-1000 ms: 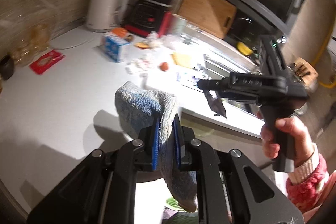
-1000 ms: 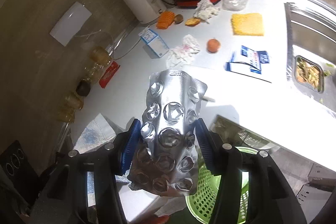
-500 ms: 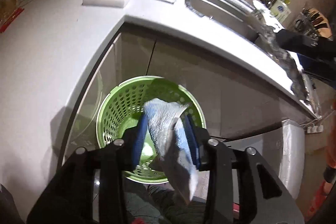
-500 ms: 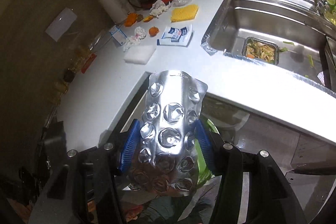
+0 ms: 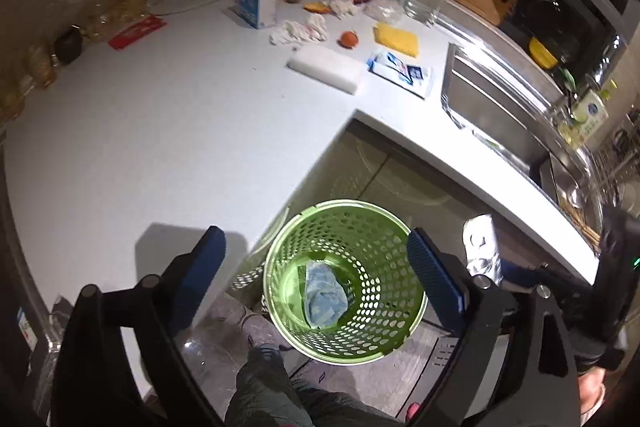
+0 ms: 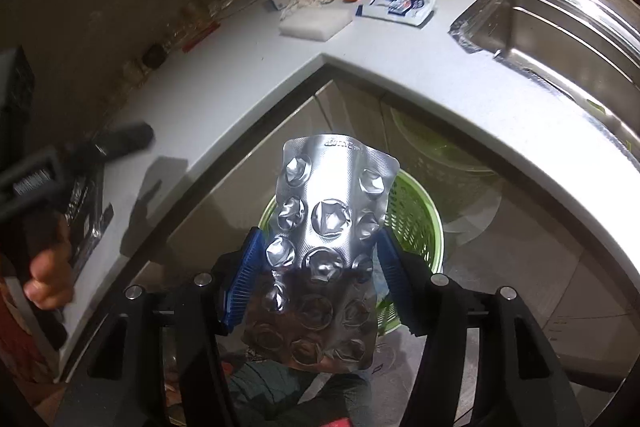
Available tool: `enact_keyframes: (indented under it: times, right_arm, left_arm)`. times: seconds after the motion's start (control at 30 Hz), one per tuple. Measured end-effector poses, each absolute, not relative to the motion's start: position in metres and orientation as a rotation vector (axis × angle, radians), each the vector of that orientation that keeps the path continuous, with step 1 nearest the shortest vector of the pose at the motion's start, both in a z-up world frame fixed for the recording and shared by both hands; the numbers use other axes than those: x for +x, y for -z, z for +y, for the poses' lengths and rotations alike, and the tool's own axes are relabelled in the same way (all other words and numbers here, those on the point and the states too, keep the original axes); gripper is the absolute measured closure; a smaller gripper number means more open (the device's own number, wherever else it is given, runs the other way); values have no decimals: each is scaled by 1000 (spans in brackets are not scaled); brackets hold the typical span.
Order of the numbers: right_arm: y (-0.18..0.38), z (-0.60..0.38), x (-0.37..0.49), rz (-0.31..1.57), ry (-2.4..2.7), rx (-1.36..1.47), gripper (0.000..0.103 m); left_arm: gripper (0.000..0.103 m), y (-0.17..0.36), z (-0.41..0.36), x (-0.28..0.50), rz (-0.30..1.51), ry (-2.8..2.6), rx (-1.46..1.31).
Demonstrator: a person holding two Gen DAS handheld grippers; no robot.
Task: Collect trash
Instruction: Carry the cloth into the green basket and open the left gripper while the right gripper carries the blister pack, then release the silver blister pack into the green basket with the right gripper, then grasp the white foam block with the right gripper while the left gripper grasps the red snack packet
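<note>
Left wrist view: the left gripper (image 5: 316, 267) hangs above the green basket (image 5: 404, 335), its jaws spread wide with nothing between them. The basket stands on the floor in front of the counter's inner corner. A blue-grey cloth (image 5: 324, 293) lies at the bottom of the basket. On the white counter (image 5: 160, 131), far from the basket, sit a white foam block (image 5: 326, 69), a printed packet (image 5: 402, 71) to its right, a yellow sponge (image 5: 396, 37), an orange fruit (image 5: 349, 38), crumpled tissues (image 5: 300, 29) and a small blue-white carton (image 5: 256, 5). The steel sink (image 5: 492, 107) lies at the right.

Right wrist view: the right gripper (image 6: 316, 275) has its jaws closed against the two side edges of a silver blister pack (image 6: 324, 227), which stands upright between the blue pads (image 6: 244, 279). The basket is directly behind and below the pack, largely hidden by it. The pockets of the pack appear crushed and empty, though glare makes this uncertain. At the left edge, a hand (image 6: 48, 271) grips the handle of the other gripper.
</note>
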State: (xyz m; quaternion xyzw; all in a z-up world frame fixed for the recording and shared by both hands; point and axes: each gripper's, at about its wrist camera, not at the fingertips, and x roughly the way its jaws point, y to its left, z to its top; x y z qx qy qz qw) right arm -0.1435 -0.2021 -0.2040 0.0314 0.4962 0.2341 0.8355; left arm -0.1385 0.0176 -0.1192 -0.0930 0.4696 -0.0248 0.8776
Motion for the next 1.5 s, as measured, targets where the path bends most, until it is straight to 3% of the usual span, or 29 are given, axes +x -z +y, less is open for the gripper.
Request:
enact_keyframes:
  times: [0.07,0.13,0.2,0.4,0.73,1.1,1.33,1.5]
  right_arm:
    - [221,-193,-144,1074,-504,14,40]
    - [232,-188,-142,1089,-504,-18,22]
    - [234,-185,-139,1091,-506,-32,15]
    - [197,-172,-113,975,-565,-92,4]
    - [145,-109,0,818,-643,-297,2]
    - [188,-54,119,896,-738,-498,3]
    - [200,-43,148,962,-799,-525,3]
    - [204,-35,151,1004,-838,-572,10]
  left_arm:
    - [10,107,32,-143,949,12,-214]
    - [8,100,43,-145,927,-23,-228]
    - [8,97,54,-145,924,-47,-240]
    - [8,97,77,-125,901,-38,-268]
    - [8,92,101,-44,866,45,-166]
    - [8,124,171,51,890,68,-72]
    - [8,139,207,87,907,105,-46]
    - [8,147,224,100,916,119,-1]
